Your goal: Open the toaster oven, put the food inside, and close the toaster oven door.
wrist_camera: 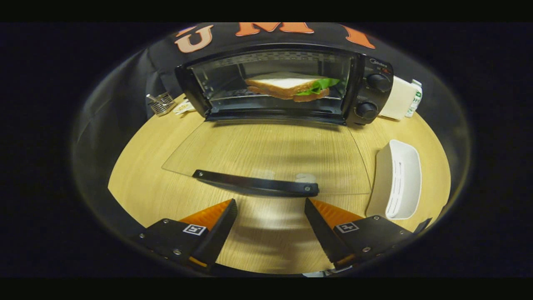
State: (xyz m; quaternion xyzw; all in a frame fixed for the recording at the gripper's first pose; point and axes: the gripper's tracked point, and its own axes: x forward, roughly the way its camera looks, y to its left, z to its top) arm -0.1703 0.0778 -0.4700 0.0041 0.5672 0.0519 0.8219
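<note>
gripper view: black toaster oven (283, 83) with two round knobs stands at the far side of a pale wooden table (137, 166), its clear glass door (258, 146) folded down flat toward the camera. white-bread sandwich with green lettuce (291, 86) rests on the wire rack inside the oven cavity, so the food step looks done and closing the door remains. long black door handle (256, 183) runs crosswise along the door's near edge, its long axis roughly at right angles to the fingers' forward line, one end slightly nearer than the other. handheld gripper (270, 212) has its two fingers spread apart and holding nothing; the handle lies just ahead of the fingertips, apart from them, and spans more than the gap between them. closing likely calls for reaching under or around this bar and lifting it up toward the oven. white oblong dish (399, 179) sits empty beside the door near one finger; a small wire rack (161, 102) lies beside the oven's far side.
</note>
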